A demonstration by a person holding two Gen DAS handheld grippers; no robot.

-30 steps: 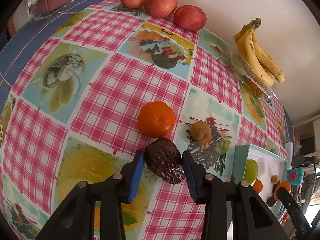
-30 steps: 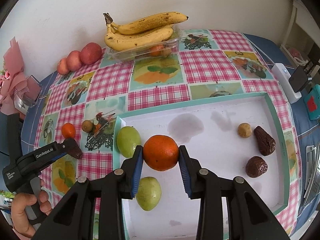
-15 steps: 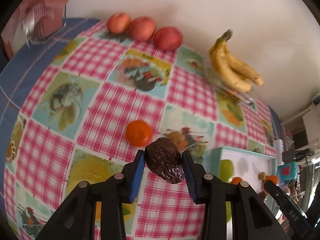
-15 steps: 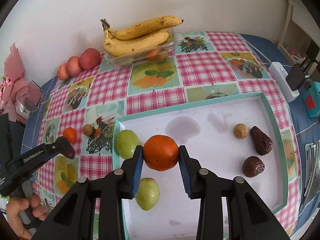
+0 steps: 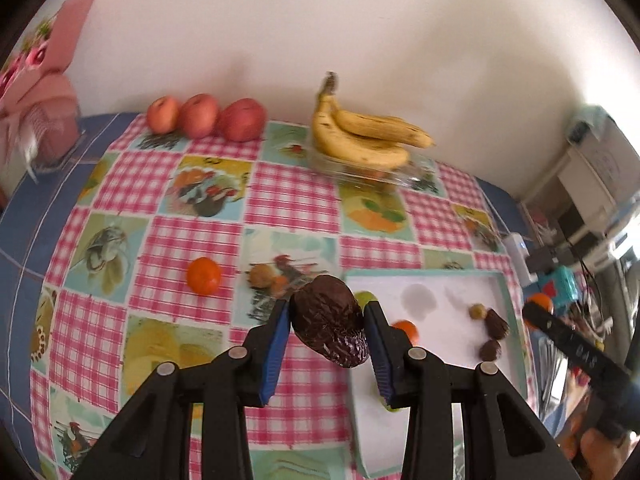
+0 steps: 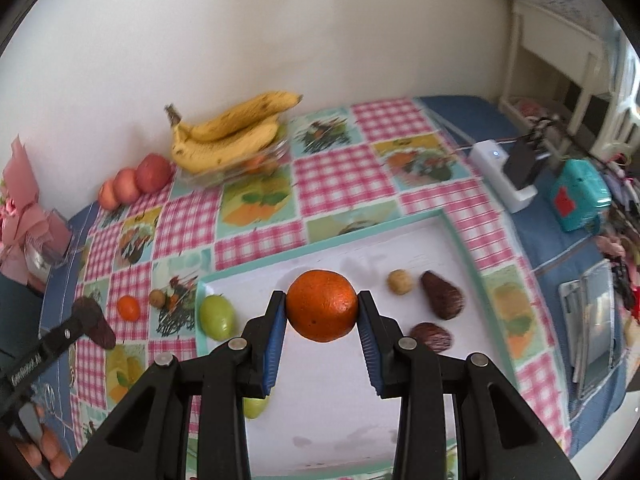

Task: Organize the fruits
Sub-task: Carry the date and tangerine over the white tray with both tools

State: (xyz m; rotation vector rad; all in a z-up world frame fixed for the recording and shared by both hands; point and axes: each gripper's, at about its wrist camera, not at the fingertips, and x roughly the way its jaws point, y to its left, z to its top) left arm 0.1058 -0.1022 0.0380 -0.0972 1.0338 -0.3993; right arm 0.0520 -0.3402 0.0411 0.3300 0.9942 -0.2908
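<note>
Left gripper clamping wrinkled dark-brown oval fruit above checkered tablecloth — white teal-rimmed tray lying just right. Right gripper gripping round orange, hovering over tray.

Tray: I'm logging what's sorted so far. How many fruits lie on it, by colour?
Green fruits: 2
Dark brown fruits: 2
Tan fruit: 1
Orange fruit: 1
Total on the tray: 6, not counting held fruit.

Setting: a home room. Counter under a checked fruit-print oilcloth against a plain wall; white furniture at 2 o'clock. Pink wrapped bouquet at 9 o'clock.
</note>
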